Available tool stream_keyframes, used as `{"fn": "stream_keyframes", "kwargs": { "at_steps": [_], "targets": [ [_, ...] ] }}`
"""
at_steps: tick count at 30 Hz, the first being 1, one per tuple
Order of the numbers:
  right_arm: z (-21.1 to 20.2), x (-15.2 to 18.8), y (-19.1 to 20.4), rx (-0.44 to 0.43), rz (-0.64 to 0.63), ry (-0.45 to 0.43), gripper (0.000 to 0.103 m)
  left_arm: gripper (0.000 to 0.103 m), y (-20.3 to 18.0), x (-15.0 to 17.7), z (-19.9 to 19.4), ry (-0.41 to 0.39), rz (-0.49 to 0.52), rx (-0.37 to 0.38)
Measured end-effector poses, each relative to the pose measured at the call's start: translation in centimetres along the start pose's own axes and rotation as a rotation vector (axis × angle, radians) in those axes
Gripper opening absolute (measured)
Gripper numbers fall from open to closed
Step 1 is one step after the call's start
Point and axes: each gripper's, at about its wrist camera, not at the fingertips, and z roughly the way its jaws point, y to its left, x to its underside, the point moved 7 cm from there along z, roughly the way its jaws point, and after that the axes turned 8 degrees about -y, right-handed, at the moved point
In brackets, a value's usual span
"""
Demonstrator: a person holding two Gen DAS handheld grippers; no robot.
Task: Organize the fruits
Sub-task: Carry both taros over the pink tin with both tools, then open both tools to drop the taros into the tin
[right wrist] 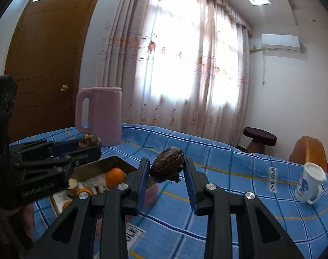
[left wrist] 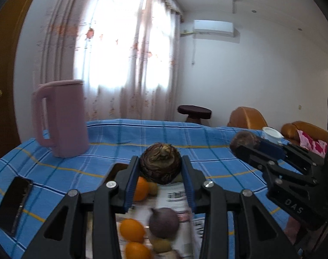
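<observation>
- Left hand-held gripper (left wrist: 161, 168): closed down on a brown scaly fruit (left wrist: 160, 164), both blue pads touching its sides. I'm holding it raised over the tray (right wrist: 112, 161).
- Right hand-held gripper (right wrist: 166, 172): a second dark fruit (right wrist: 167, 167) sits between the fingers. It touches the left pad; there's a visible gap to the right pad, so I can't call it a firm grip. It sits off the tray's corner, above the blue cloth.
- Tray is lined with newspaper (left wrist: 174, 196) and already carries oranges (left wrist: 132, 229), a purple round fruit (left wrist: 164, 222), and something greenish at the near edge, too blurred to name.
- My read: carry/placement step, both fruits mid-transfer, neither put down yet. Task partly along.
- Next move, as I see it: lower the left fruit onto bare newspaper between the oranges and the purple one, then open. Bring the right fruit in over the tray wall first; the grippers are close together, so stagger them.
- Counter (right wrist: 228, 194) beyond that: pink jug (left wrist: 60, 116) at the back, phone (left wrist: 13, 205) to the left, white mug (right wrist: 310, 182) well off to the right.
</observation>
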Motion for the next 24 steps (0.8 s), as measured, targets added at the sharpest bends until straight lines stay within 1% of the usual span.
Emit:
{"fn": "stream_keyframes", "kwargs": {
  "at_steps": [4, 8, 11, 15, 24],
  "targets": [
    [1.4, -0.4, 1.5, -0.035, -0.003, 0.012, 0.034, 0.040, 3.0, -0.3, 0.0, 0.009, -0.017, -0.053],
    [2.6, -0.1, 3.1, -0.071, -0.018, 0.044, 0.034, 0.040, 4.7, 0.6, 0.7, 0.053, -0.021, -0.086],
    [4.1, 0.8, 4.2, -0.093, -0.018, 0.087, 0.034, 0.040, 5.3, 1.4, 1.6, 0.090, -0.018, -0.092],
    [5.6, 1.9, 5.0, -0.101, -0.031, 0.126, 0.034, 0.040, 5.6, 2.3, 2.6, 0.127, -0.010, -0.096],
    [8.2, 4.1, 6.0, -0.110, -0.032, 0.229, 0.034, 0.040, 6.5, 3.7, 3.8, 0.182, -0.007, -0.104]
  ]
}}
